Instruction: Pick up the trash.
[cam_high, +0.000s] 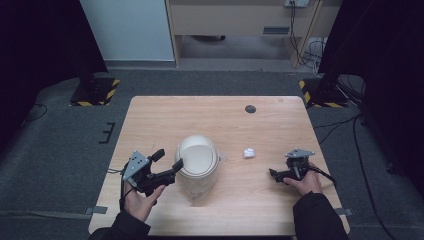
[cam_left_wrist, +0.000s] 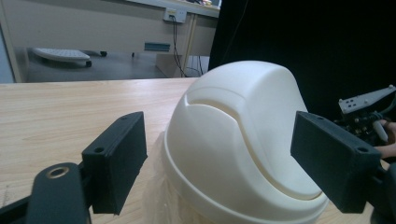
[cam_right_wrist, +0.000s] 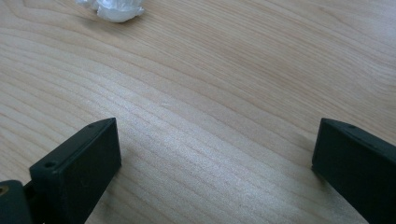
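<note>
- The bin (cam_high: 198, 162) stands near the middle of the table (cam_high: 215, 120), the one tall obstacle on it.
- The left gripper (cam_high: 169, 163) sits just beside the bin; in the left gripper view its jaws are spread to either side of the domed lid (cam_left_wrist: 243, 135), which blocks the way straight ahead.
- The paper wad (cam_high: 248, 152) lies low between bin and right gripper (cam_high: 278, 175), apart from both.
- The right gripper's jaws stand wide over bare wood; the path to the wad (cam_right_wrist: 114, 9) is free.
- The far half of the table is open, save a flat dark grommet (cam_high: 250, 109).
- The near edge between the forearms is bare.
</note>
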